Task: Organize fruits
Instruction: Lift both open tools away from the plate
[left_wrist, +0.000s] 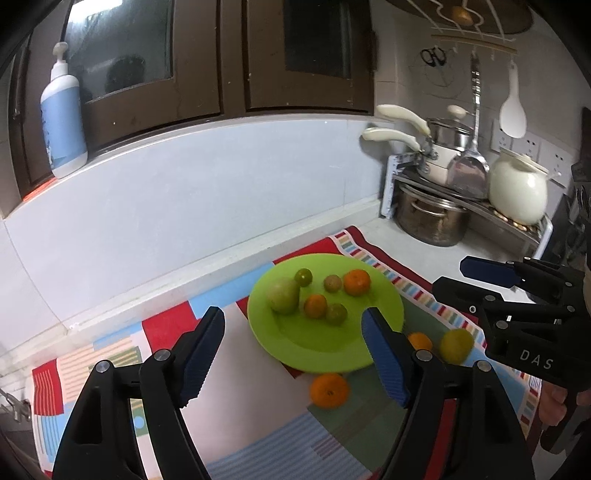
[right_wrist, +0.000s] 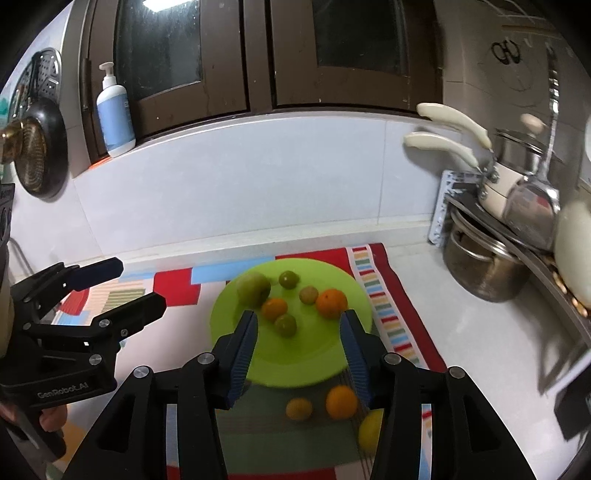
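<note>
You are holding both tools spread apart and empty: the left tool (left_wrist: 293, 347) and the right tool (right_wrist: 299, 345) above the green plate (right_wrist: 295, 365). Three loose fruits are lying on the mat; the lemon (right_wrist: 370, 428) is sitting half hidden beside your right finger, so a blind pinch is risking rolling it across the bench.

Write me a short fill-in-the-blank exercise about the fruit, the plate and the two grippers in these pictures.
1. The green plate holds ___ fruits.
2. ___ fruits lie off the plate on the patterned mat.
3. The largest fruit on the plate is a green ___.
4. The left hand-held gripper and the right hand-held gripper are both ___ and hold nothing.

Missing words: six; three; pear; open
</note>
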